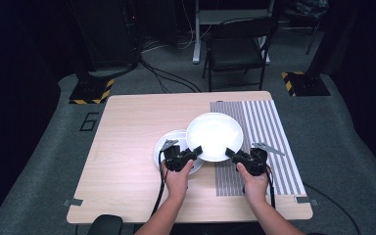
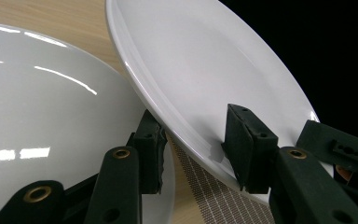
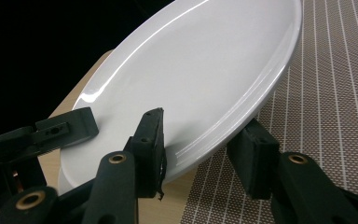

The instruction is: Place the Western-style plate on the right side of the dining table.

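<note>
A large white plate (image 1: 214,134) hangs tilted over the table between my two grippers. My left gripper (image 1: 196,151) is shut on its near-left rim; in the left gripper view (image 2: 200,149) one pad (image 2: 249,144) lies on the plate's (image 2: 205,70) upper face and the other sits under the rim. My right gripper (image 1: 231,152) is shut on the near-right rim, and in the right gripper view (image 3: 203,149) its jaws straddle the edge of the plate (image 3: 200,79). A second white plate (image 1: 169,144) (image 2: 51,116) rests on the wood, partly under the held plate.
A grey striped placemat (image 1: 264,127) (image 3: 335,93) covers the right part of the light wooden table (image 1: 127,147). A black folding chair (image 1: 237,49) stands beyond the far edge. A dark rounded object (image 1: 105,225) sits at the near-left edge.
</note>
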`<state>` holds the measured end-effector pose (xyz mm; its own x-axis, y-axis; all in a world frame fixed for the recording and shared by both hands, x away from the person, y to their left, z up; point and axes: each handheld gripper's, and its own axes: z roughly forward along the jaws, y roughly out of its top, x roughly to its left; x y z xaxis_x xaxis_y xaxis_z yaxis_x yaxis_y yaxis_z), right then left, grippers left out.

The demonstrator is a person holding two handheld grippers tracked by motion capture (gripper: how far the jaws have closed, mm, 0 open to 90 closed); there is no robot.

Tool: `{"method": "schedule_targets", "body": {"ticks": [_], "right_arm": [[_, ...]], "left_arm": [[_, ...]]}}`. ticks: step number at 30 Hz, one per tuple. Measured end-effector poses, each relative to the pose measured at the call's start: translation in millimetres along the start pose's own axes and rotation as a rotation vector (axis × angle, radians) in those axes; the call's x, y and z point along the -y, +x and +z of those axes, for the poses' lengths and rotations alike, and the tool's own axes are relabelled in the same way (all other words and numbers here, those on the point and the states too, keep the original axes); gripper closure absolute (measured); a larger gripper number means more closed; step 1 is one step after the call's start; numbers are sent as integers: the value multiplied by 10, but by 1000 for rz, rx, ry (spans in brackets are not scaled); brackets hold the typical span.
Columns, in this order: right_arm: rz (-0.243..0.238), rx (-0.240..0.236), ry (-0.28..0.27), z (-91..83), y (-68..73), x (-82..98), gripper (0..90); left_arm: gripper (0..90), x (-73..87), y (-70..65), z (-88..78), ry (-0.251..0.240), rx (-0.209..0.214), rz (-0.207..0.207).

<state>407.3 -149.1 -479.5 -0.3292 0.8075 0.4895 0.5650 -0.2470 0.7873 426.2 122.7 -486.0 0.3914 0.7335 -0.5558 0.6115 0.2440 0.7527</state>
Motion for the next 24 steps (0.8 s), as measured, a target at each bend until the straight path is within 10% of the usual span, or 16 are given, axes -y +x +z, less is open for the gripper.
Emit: {"method": "schedule_targets", "body": {"ticks": [24], "right_arm": [[15,43,-35,-173,-106,-3,557]], "left_arm": [[581,-5,-131,165,29,39,40]]}}
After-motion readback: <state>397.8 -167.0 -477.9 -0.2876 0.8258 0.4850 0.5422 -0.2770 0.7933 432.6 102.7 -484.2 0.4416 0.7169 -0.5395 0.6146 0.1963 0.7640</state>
